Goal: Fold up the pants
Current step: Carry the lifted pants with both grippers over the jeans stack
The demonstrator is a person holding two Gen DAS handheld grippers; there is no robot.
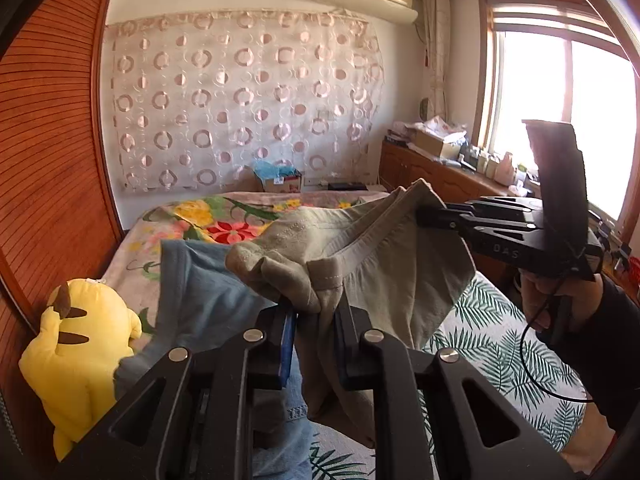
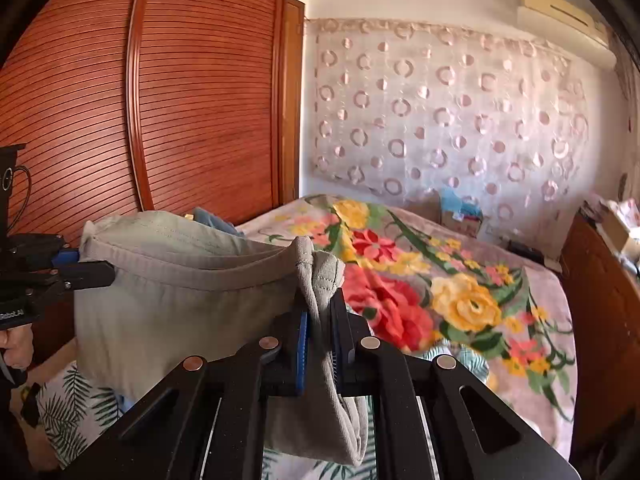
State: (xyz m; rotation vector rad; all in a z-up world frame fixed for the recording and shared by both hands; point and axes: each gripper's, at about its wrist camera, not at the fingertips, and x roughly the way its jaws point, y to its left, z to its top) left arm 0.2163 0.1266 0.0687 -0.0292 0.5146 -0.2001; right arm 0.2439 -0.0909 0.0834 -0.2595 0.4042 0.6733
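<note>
A pair of olive-grey pants (image 1: 372, 264) hangs in the air above the bed, stretched by its waistband between both grippers. My left gripper (image 1: 316, 312) is shut on a bunched end of the waistband. My right gripper (image 1: 420, 216) enters from the right of the left wrist view and pinches the other end. In the right wrist view the pants (image 2: 180, 284) span from my right gripper (image 2: 320, 312), shut on a fold of cloth, over to my left gripper (image 2: 86, 268) at the left edge. The legs hang down out of sight.
A floral blanket (image 2: 440, 288) covers the far half of the bed, a leaf-print sheet (image 1: 492, 340) the near half. A blue garment (image 1: 200, 292) and a yellow plush toy (image 1: 76, 360) lie at the left by the wooden wardrobe (image 2: 160, 100). A cluttered cabinet (image 1: 432, 168) stands under the window.
</note>
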